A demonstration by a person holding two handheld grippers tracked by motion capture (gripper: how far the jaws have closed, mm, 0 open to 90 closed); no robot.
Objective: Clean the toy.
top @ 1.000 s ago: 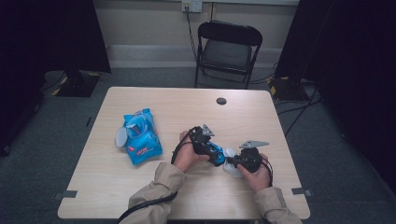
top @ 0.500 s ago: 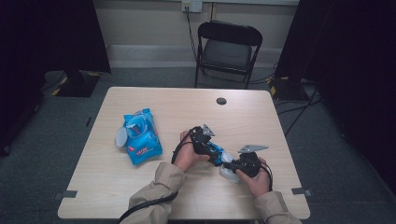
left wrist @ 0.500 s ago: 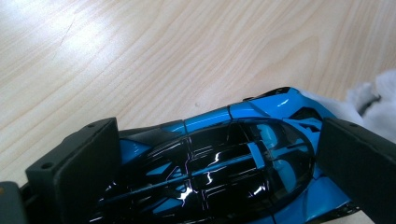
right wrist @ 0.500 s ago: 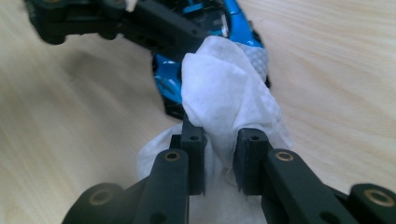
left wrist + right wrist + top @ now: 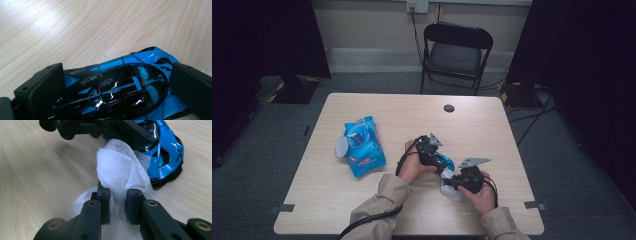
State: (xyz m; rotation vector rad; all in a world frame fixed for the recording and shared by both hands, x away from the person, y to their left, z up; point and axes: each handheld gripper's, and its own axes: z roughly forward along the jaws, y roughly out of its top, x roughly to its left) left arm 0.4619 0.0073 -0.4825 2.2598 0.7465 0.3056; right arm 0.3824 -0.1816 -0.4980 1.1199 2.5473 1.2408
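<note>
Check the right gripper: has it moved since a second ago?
Yes, slightly. In the high view the right gripper, shut on the white wipe, has slid toward the table's near edge, away from the blue toy car.

I count one blue toy car [image 5: 443, 163], one white wipe [image 5: 120, 170], one blue wipes pack [image 5: 363, 146], one folding chair [image 5: 456, 50], and two grippers; the dark spot [image 5: 449, 108] is possibly a table grommet.

We judge this a recording room or lab rather than a home: black curtains [image 5: 257, 40] hang on both sides, and a lone wooden table [image 5: 492, 125] stands on grey carpet [image 5: 257, 150]. A folding chair [image 5: 455, 52], a wall socket [image 5: 417, 5] and floor cables [image 5: 532, 116] support that finding.
</note>
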